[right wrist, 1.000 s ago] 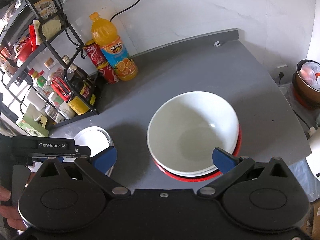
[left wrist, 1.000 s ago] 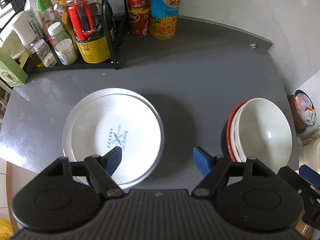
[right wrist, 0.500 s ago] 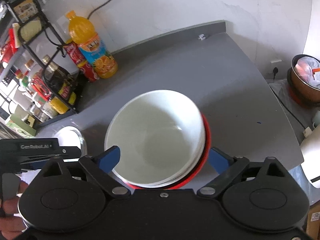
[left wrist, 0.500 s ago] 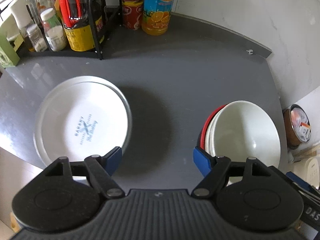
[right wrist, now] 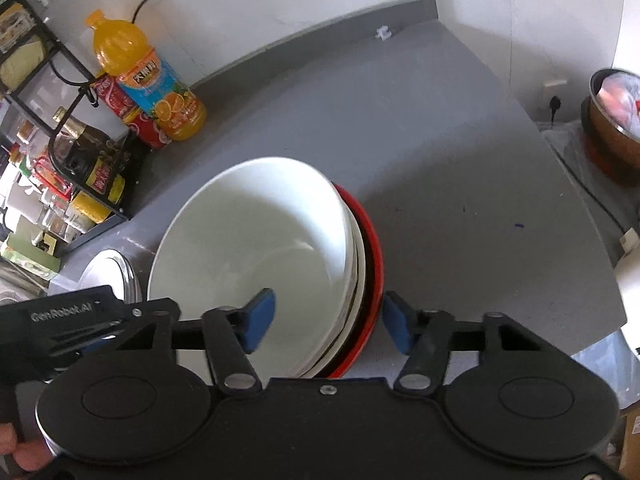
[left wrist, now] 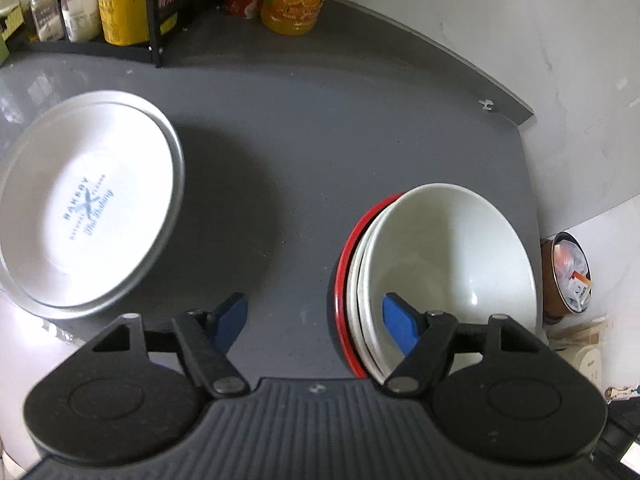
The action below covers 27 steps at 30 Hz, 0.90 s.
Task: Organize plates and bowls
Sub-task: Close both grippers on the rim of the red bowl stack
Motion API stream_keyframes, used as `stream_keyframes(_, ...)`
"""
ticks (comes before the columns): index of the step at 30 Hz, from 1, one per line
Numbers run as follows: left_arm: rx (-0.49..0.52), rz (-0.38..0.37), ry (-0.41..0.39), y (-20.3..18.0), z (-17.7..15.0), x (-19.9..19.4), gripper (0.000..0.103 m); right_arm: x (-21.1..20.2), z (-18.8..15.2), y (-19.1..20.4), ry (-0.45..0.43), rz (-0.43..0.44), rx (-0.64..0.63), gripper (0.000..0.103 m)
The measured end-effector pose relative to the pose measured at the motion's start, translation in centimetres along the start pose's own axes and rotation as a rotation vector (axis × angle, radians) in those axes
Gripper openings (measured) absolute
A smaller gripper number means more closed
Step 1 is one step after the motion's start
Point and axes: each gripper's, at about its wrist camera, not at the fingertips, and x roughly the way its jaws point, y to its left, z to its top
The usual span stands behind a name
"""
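A stack of white bowls [left wrist: 448, 256] nested in a red bowl [left wrist: 344, 248] stands at the right of the grey counter [left wrist: 320, 132]. A white plate with blue print on a metal plate [left wrist: 84, 204] lies at the left. My left gripper [left wrist: 314, 320] is open and straddles the stack's left rim, right finger over the top bowl. My right gripper [right wrist: 328, 320] is open and straddles the right rim of the stack [right wrist: 256, 240], left finger inside the top bowl, right finger outside the red bowl [right wrist: 372, 248]. The plates [right wrist: 116, 276] show partly at left.
An orange juice bottle [right wrist: 148, 84], red cans [right wrist: 124, 112] and a black rack of condiment bottles [left wrist: 120, 8] stand at the back left. A copper pot [right wrist: 616, 120] sits beyond the counter's right edge. The wall borders the back.
Both grippers have moved toward the bowl stack: the left one shifted right onto its left rim, the right one shifted right and narrowed its jaws around the right rim.
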Motion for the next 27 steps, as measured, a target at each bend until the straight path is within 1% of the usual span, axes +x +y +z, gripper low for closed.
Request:
stream_keyframes(4, -0.023, -0.003, 0.007, -0.2, -0.1, 1.3, 0.069, 0.9, 0.1, -0.2, 0.016, -0.007, 0.014, 0.055)
stream_keyframes(5, -0.025, -0.003, 0.008, -0.3, -0.1, 1.7, 0.066, 1.1, 0.2, -0.3, 0.015, -0.009, 0.014, 0.055)
stream_keyframes(6, -0.027, -0.003, 0.011, -0.4, -0.2, 2.0, 0.062, 1.3, 0.2, -0.4, 0.015, -0.009, 0.017, 0.054)
stream_keyframes(7, -0.035, -0.013, 0.017, -0.4, -0.1, 2.4, 0.059, 1.4, 0.2, -0.6, 0.013, -0.010, 0.017, 0.052)
stream_keyframes(8, -0.046, -0.023, 0.025, -0.4, -0.1, 2.8, 0.054, 1.6, 0.3, -0.7, 0.016, -0.014, 0.018, 0.051)
stream_keyframes(10, -0.062, -0.028, 0.036, -0.5, 0.0, 3.4, 0.049, 2.0, 0.4, -1.0, 0.019, -0.019, 0.031, 0.047)
stream_keyframes(11, -0.065, -0.024, 0.038, -0.5, 0.0, 3.6, 0.044, 2.2, 0.4, -1.2, 0.021, -0.023, 0.038, 0.044)
stream_keyframes(12, -0.067, -0.026, 0.038, -0.6, 0.1, 3.7, 0.039, 2.4, 0.4, -1.2, 0.019, -0.032, 0.038, 0.039)
stream_keyframes(13, -0.069, -0.035, 0.039, -0.6, 0.1, 3.8, 0.036, 2.5, 0.5, -1.2, 0.018, -0.043, 0.032, 0.033)
stream_keyframes(14, -0.071, -0.051, 0.044, -0.6, 0.2, 3.9, 0.030, 2.5, 0.5, -1.3, 0.017, -0.053, 0.028, 0.029)
stream_keyframes(15, -0.074, -0.070, 0.051, -0.5, 0.4, 4.0, 0.027, 2.4, 0.5, -1.5, 0.016, -0.055, 0.029, 0.028)
stream_keyframes(17, -0.081, -0.074, 0.051, -0.1, 0.5, 3.9, 0.024, 2.3, 0.4, -1.7, 0.011, -0.041, 0.025, 0.028)
stream_keyframes(19, -0.074, -0.081, 0.055, 0.0, 0.6, 3.9, 0.024, 2.3, 0.3, -1.7, 0.005, -0.038, 0.019, 0.028)
stream_keyframes(24, -0.038, -0.045, 0.032, -0.2, 1.1, 3.3, 0.024, 2.0, 0.2, -0.9, -0.010, -0.010, 0.014, 0.028)
stream_keyframes(27, -0.024, -0.055, 0.028, 0.2, 1.9, 2.7, 0.024, 1.9, 0.5, -0.3, -0.019, -0.004, 0.015, 0.028)
